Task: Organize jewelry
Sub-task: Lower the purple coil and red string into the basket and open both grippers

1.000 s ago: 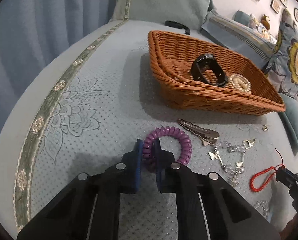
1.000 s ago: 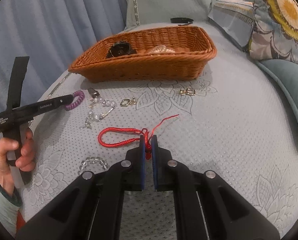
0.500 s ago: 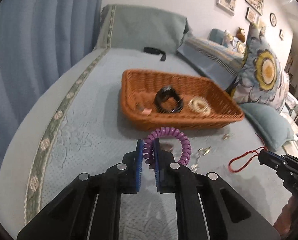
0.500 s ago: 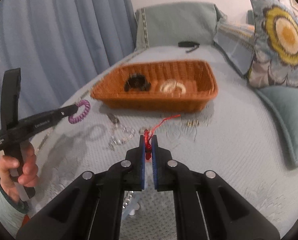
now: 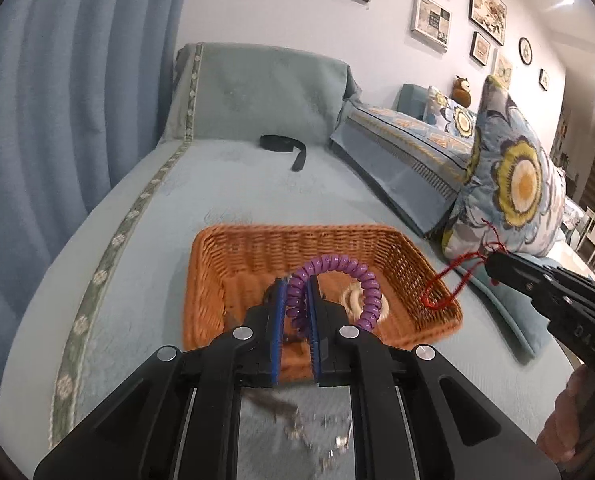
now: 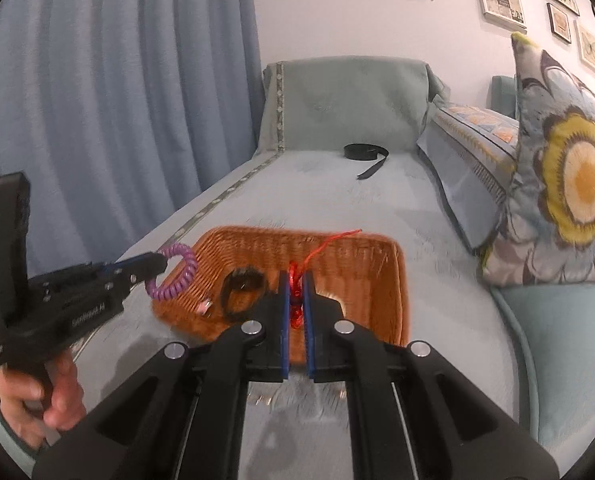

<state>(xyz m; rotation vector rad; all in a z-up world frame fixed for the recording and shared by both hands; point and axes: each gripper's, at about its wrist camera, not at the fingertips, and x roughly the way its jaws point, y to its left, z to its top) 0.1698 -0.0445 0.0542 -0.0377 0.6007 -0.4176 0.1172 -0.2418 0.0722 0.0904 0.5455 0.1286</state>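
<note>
Two handheld grippers hang over a wicker basket on a blue bedcover, each carrying one piece. The left gripper is clenched on a purple coil band; one side of the loop is pinched between the blue pads and the rest arcs free to the right of the jaws, above the basket's floor. The right gripper is clamped on a red cord at its knot, a loose tail flicking up beyond the fingertips.

Both pieces look light and limp. The coil is probably springy plastic that would stretch or twist if caught, so a pinch across a single strand seems right. The cord is thin and soft; the knot likely gives the firmest hold, and its dangling loop could catch on the weave.

A dark band and a pale ring already lie in the basket, ahead of the jaws.
</note>
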